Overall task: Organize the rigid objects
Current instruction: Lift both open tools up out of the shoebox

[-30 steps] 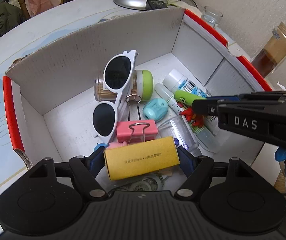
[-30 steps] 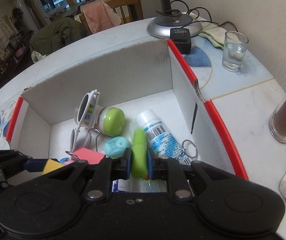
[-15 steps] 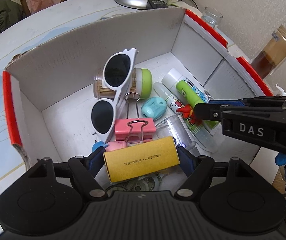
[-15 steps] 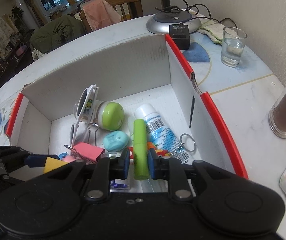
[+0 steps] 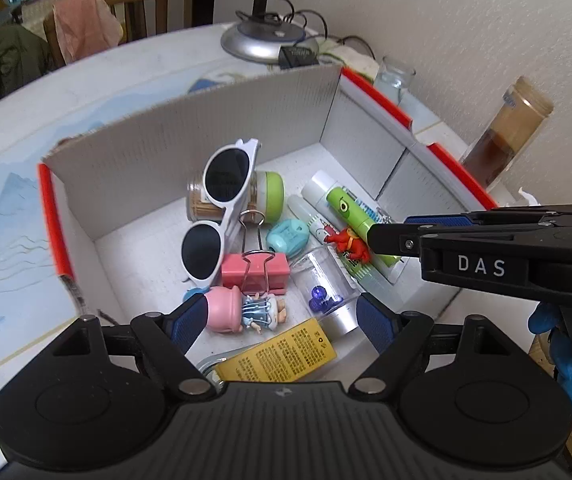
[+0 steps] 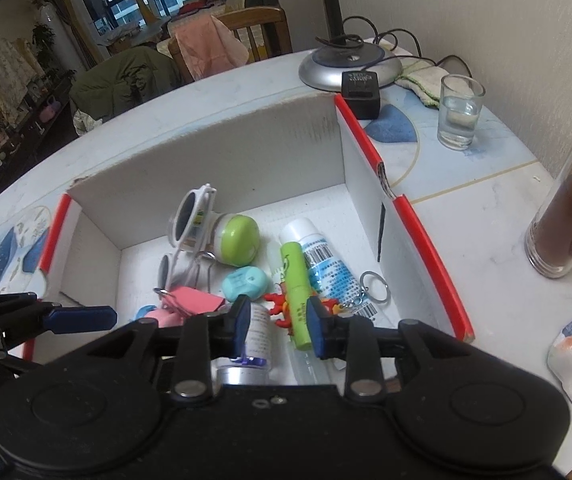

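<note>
A round white table [image 6: 465, 216] carries a white cardboard box with red-edged flaps [image 5: 158, 152], where all the small rigid items lie. The left gripper [image 5: 282, 320] hangs over the box's near end with its blue-padded jaws spread wide and holding nothing. The right gripper [image 6: 276, 322] hovers over the near right part of the box, jaws parted, with the green marker-like tube [image 6: 297, 284] lying loose between them on the white squeeze tube with blue print [image 6: 321, 258].

White-framed sunglasses [image 5: 222, 208] lean on a toothpick jar with a green lid [image 5: 264, 196] near the back wall. A flat yellow packet with printed text [image 5: 282, 354] lies just below the left jaws, beside a clear cylinder with a silver base [image 5: 325, 292]. A pink binder clip [image 5: 254, 270] sits mid-box, a pink-hatted doll figure [image 5: 242, 312] just in front of it. A small teal oval case [image 5: 287, 236] lies beside a red crab-like keychain charm [image 5: 347, 244].
</note>
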`<state>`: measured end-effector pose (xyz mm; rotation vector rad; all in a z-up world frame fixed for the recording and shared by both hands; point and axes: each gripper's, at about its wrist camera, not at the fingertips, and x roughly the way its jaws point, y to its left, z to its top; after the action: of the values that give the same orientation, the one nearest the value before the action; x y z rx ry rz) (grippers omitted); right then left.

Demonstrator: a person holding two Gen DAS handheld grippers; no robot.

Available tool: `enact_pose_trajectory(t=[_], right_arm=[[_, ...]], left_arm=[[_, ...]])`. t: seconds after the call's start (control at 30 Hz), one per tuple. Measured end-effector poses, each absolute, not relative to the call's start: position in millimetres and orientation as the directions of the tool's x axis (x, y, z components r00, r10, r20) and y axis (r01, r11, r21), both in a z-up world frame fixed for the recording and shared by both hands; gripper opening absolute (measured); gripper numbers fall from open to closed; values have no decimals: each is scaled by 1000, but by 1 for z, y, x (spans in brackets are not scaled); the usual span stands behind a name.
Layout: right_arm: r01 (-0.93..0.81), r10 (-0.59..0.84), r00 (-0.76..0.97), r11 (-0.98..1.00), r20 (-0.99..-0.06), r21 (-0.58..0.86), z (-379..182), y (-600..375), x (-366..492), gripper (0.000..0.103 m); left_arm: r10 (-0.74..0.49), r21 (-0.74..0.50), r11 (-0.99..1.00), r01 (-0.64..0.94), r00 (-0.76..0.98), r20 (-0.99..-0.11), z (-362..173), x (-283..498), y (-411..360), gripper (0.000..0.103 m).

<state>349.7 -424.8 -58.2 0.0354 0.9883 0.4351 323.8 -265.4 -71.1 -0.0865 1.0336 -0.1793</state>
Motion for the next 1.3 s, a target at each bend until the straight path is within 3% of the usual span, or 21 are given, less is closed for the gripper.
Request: enact_pose_trajectory(t=[0.27, 0.33, 0.4, 0.73, 0.8, 0.97, 1.3], right_arm=[[-360, 402, 499, 902, -768, 239, -41, -430, 327, 37], [-362, 409, 508, 900, -758, 243, -37, -431, 320, 46], [-368, 414, 525, 898, -744, 241, -31, -433, 314, 62], [-412, 471, 583, 873, -662, 259, -4, -436, 282, 74], [-419, 474, 608, 873, -637, 250, 1, -436, 273, 82], [-449, 499, 630, 859, -595, 246, 10, -436, 259, 92], [-447, 502, 671, 861, -545, 242, 17, -441, 236, 103]], left_arm=[[-171, -147, 985, 88, 586, -792, -50, 294, -253, 81], [-162, -148, 986, 75, 621, -767, -43, 286, -249, 81], [-141, -131, 989, 66, 656, -742, -35, 278, -246, 81], [-127, -125, 990, 58, 742, -659, -5, 251, -233, 81], [-123, -123, 991, 56, 750, -650, -1, 247, -231, 82], [-114, -121, 992, 48, 769, -629, 5, 237, -225, 83], [-116, -133, 990, 46, 798, -591, 12, 218, -220, 103]])
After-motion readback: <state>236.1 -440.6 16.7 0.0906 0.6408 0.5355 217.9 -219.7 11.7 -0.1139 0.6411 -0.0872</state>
